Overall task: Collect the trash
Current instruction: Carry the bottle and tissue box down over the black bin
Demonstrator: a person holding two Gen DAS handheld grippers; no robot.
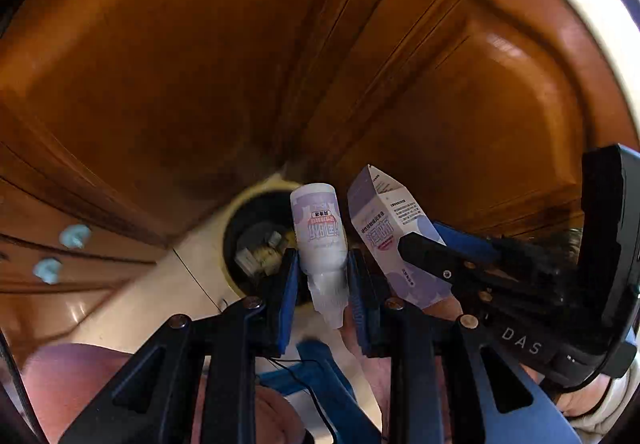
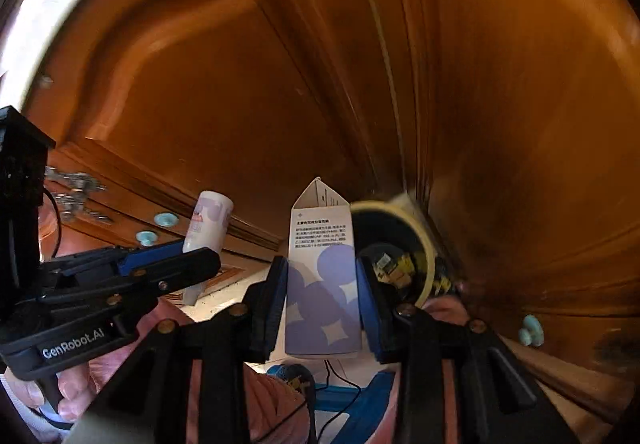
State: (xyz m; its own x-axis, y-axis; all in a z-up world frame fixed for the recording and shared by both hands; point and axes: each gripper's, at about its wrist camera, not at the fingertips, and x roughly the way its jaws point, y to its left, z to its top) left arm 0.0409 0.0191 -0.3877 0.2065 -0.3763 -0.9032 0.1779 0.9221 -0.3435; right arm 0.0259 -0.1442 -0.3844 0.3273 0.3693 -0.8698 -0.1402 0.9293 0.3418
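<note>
My left gripper (image 1: 322, 276) is shut on a small white bottle with a lilac label (image 1: 320, 240), held upside down with its nozzle toward the camera. My right gripper (image 2: 322, 298) is shut on a white and lilac carton (image 2: 322, 284) with printed text. Each gripper shows in the other's view: the right one (image 1: 424, 248) holds the carton (image 1: 394, 219) at the right, and the left one (image 2: 188, 256) holds the bottle (image 2: 208, 222) at the left. Below and beyond them stands a round cream-rimmed bin with a dark liner (image 1: 256, 240) (image 2: 400, 252), with several scraps inside.
Orange-brown wooden cabinet doors (image 1: 200, 63) (image 2: 280, 103) fill the background, with pale blue knobs (image 1: 74, 236) (image 2: 166, 219) (image 2: 530, 330). A pale tiled floor (image 1: 176, 292) lies under the bin. A person's hands (image 2: 76, 396), pink-clad legs (image 1: 72, 384) and a blue slipper (image 1: 316, 368) are below.
</note>
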